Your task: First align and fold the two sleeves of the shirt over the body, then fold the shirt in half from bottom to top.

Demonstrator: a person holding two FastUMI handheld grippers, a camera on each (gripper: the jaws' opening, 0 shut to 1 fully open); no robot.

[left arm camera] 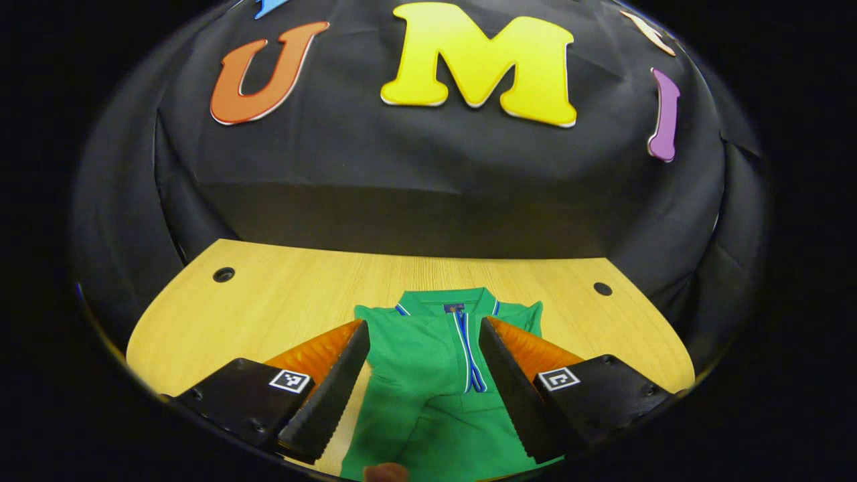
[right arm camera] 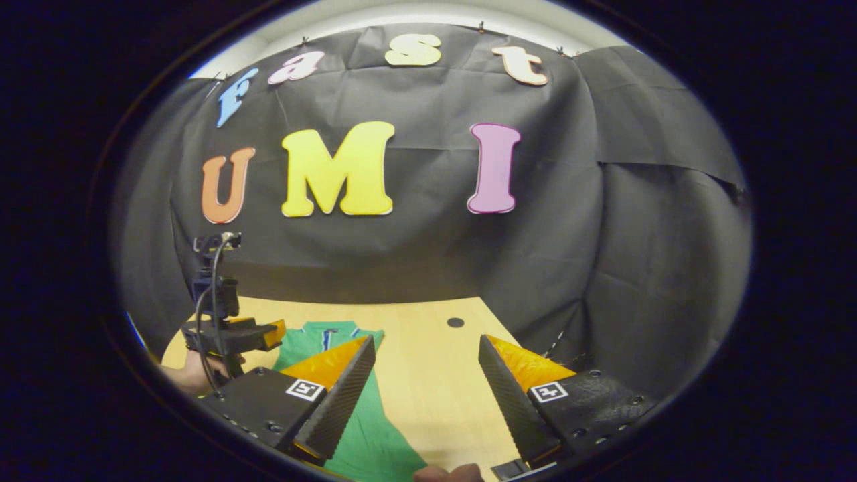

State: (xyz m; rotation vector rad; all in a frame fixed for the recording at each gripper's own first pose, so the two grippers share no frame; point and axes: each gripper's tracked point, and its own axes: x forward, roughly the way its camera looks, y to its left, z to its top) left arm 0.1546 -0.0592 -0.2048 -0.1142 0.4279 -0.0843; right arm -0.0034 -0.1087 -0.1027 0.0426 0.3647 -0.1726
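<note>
Lying flat on the table (left arm camera: 268, 301), the green shirt (left arm camera: 428, 381) runs its long axis from 6 toward 12 o'clock in the left gripper view, collar (left arm camera: 447, 302) far. The left gripper (left arm camera: 423, 335) hangs above it, jaws spread, pinching nothing, and seems nearer. The right gripper (right arm camera: 423, 348), also spread and empty, has the shirt toward 8 o'clock, over bare wood.

Bare tabletop (right arm camera: 435, 375) lies open right of the shirt (right arm camera: 365, 428) and between the right tool's (right arm camera: 425, 348) spread fingers; the left tool (right arm camera: 234, 335) hovers over the shirt's far side.
</note>
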